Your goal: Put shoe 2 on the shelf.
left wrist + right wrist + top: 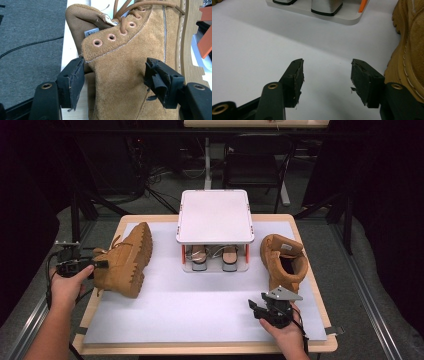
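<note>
A tan suede lace-up boot (125,257) lies tipped on its side at the left of the white mat, sole facing right. My left gripper (98,265) is at its ankle end. In the left gripper view the boot's ankle (125,62) fills the gap, and my left gripper (115,71) is shut on it with both pads against the suede. The matching boot (282,260) stands upright at the right. My right gripper (256,307) hovers just in front of that boot, and in its own view it (327,72) is open with only mat between the jaws and the boot (412,45) at its right.
A white two-level shoe rack (214,215) stands at the back middle of the mat (200,305), with a pair of shoes (215,256) on its lower shelf. Its base (342,18) lies ahead of my right gripper. A chair and cables are on the floor behind the table.
</note>
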### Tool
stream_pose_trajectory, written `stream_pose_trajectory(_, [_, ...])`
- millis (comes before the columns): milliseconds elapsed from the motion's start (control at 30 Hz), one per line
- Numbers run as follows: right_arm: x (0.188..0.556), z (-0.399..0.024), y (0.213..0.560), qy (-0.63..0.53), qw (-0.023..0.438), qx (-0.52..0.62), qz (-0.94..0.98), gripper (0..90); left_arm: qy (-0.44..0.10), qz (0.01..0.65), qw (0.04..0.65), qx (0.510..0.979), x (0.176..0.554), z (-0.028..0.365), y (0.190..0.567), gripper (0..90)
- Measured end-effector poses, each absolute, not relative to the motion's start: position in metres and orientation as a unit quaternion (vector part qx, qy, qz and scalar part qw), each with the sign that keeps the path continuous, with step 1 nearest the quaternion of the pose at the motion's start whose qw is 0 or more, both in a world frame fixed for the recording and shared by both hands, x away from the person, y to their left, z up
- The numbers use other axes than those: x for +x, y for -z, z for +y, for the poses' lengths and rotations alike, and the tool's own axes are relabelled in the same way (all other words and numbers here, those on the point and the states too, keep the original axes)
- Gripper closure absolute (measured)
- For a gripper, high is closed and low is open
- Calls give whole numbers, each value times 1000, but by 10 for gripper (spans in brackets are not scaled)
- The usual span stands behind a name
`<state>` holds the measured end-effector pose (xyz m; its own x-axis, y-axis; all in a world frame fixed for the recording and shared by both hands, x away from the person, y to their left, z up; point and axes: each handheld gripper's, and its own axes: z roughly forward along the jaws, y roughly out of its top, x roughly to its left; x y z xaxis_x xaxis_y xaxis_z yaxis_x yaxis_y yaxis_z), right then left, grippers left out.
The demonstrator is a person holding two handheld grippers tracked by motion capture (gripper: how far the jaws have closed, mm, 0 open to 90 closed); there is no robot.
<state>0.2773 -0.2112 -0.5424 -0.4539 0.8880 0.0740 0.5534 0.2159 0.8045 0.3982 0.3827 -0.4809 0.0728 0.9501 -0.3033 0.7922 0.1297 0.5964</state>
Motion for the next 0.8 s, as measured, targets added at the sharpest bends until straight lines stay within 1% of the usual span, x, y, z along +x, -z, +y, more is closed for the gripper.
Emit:
stream_pose_trajectory(400, [278,-212,544,-404,202,482,751,431,-101,676,367,630,400,385,489,318])
stream_pose_trajectory(633, [278,-211,544,-404,202,482,751,430,-80,679,384,621,400,386,493,312])
stream_pose_trajectory(800, [279,-212,545,-404,201,483,750,429,-80,679,376,625,401,382,489,324])
